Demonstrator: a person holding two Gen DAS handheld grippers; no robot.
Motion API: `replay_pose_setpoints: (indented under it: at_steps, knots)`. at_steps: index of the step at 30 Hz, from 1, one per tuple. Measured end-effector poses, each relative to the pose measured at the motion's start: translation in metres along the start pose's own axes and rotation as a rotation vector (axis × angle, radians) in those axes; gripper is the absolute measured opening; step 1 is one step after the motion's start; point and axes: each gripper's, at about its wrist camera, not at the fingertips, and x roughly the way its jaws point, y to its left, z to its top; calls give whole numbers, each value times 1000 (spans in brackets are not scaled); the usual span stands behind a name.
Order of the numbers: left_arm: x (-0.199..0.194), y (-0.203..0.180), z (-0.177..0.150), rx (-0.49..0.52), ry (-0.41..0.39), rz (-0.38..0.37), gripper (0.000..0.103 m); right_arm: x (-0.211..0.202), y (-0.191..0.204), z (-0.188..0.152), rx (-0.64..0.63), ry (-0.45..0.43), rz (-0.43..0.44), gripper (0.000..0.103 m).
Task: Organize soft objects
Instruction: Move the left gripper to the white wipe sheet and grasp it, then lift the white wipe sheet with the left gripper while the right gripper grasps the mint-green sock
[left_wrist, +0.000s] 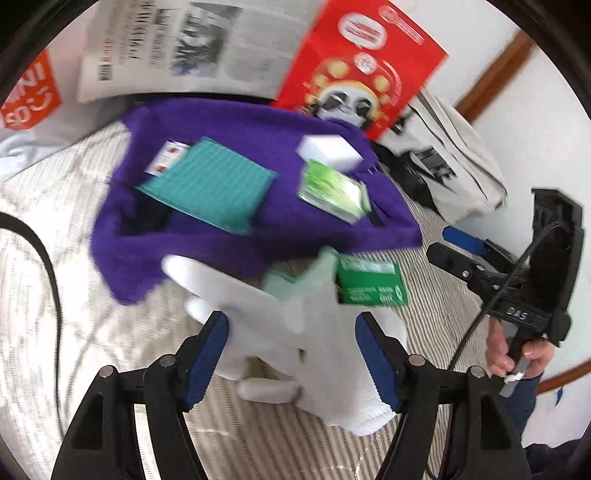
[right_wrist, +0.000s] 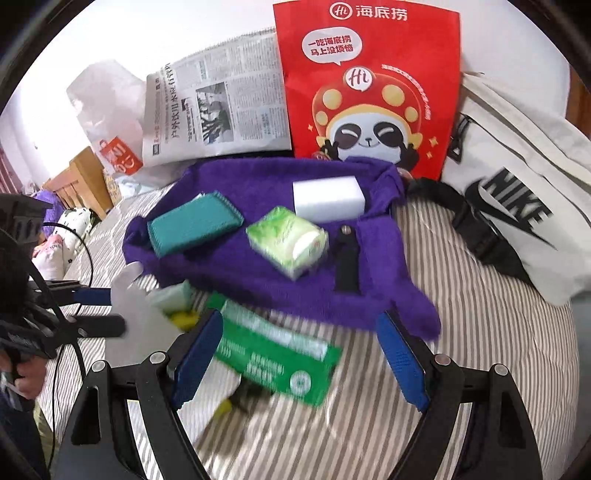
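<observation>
The purple towel (right_wrist: 236, 258) sprawls mid-bed, limp; best pinched at its near corner; the green pack (right_wrist: 273, 354) by the near edge is light, crushable; left gripper (left_wrist: 291, 354) and right gripper (right_wrist: 299, 354) gape, pinching nothing.

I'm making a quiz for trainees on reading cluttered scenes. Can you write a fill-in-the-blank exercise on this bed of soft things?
1. The teal sponge, the white foam block and the tissue pack all lie on a ____ towel.
2. The red paper bag shows a cartoon ____.
3. Left of the red bag stands a folded ____.
4. The white bag at the right bears the word ____.

Missing words: purple; panda; newspaper; NIKE
</observation>
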Motion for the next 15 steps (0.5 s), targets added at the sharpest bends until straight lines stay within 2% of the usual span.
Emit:
replay_pose_setpoints:
  at_steps: [2, 4, 8, 9, 10, 12, 13, 15]
  knots:
    - [12, -21, -11, 81, 11, 33, 72, -5, -1, -10, 7, 11, -12, 85]
    - [19, -40, -23, 173, 5, 76, 77, -9, -5, -19, 21, 22, -21, 85]
    - [30, -60, -41, 269, -26, 171, 75, -14, -16, -34, 68, 37, -43, 85]
    - [30, -62, -44, 278, -38, 189, 69, -15, -20, -39, 89, 41, -42, 85]
    - [29, -62, -49, 284, -64, 202, 52, -15, -22, -42, 106, 47, -41, 85]
    - [25, -59, -52, 279, -86, 221, 31, -17, -27, -47, 131, 53, -37, 85]
    - [21, -53, -54, 263, -84, 200, 23, -18, -28, -49, 138, 54, -35, 85]
    - [11, -42, -57, 220, -93, 140, 19, -20, -28, -51, 141, 54, -40, 85]
